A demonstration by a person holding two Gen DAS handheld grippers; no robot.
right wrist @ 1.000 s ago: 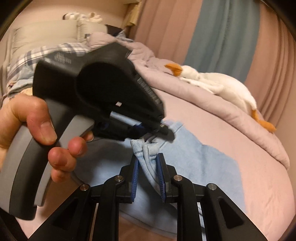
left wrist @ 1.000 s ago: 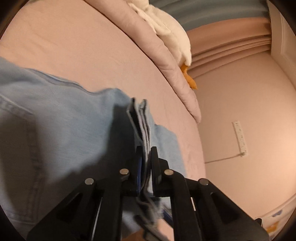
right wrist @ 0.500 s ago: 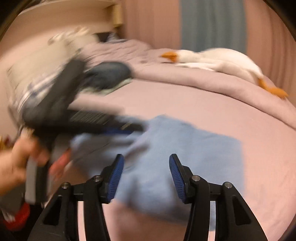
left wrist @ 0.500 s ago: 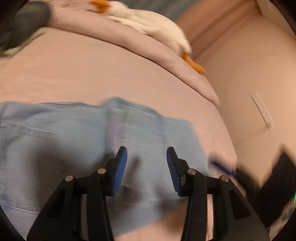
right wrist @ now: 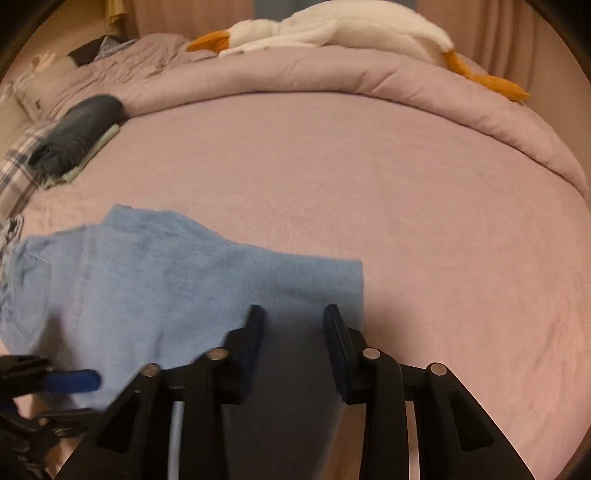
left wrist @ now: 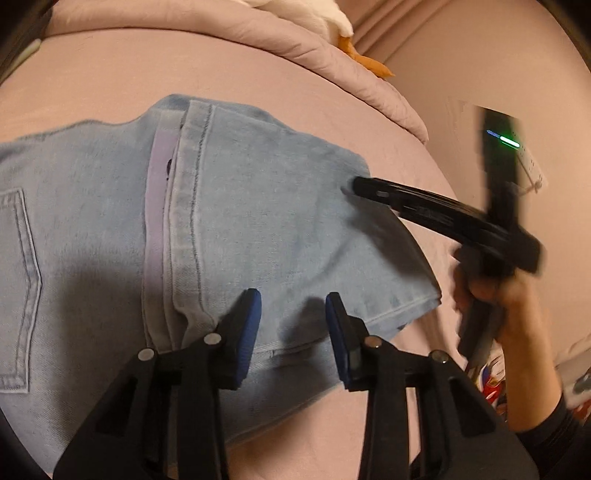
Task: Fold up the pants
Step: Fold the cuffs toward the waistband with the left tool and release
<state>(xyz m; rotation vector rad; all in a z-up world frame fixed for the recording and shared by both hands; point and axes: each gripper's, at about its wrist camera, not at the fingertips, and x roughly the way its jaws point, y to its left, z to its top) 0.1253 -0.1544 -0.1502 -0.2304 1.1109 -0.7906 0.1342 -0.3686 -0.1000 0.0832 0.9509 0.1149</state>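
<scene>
Light blue jeans (left wrist: 258, 206) lie folded flat on the pink bed sheet (left wrist: 110, 74), with a leg hem at the right and a back pocket at the left. My left gripper (left wrist: 293, 325) hovers over the near edge of the denim, its jaws closing with nothing between the blue pads. The right gripper (left wrist: 365, 186), held by a hand (left wrist: 491, 291), points its tip at the fold's far right corner. In the right wrist view, my right gripper (right wrist: 293, 325) stands over the jeans (right wrist: 184, 280) near their right edge, jaws closing on nothing. The left gripper (right wrist: 70, 398) shows at the lower left.
A rolled pink duvet (right wrist: 332, 77) with a white goose plush (right wrist: 332, 29) runs along the far side of the bed. A folded dark garment (right wrist: 81, 129) lies by a plaid pillow (right wrist: 18, 166) at the left. A wall with a power strip (left wrist: 532, 166) is to the right.
Both grippers let go of the pinched denim edge and opened. The jeans now lie flat. The right gripper swung away to the right, and the left one turned and drew back a little.
</scene>
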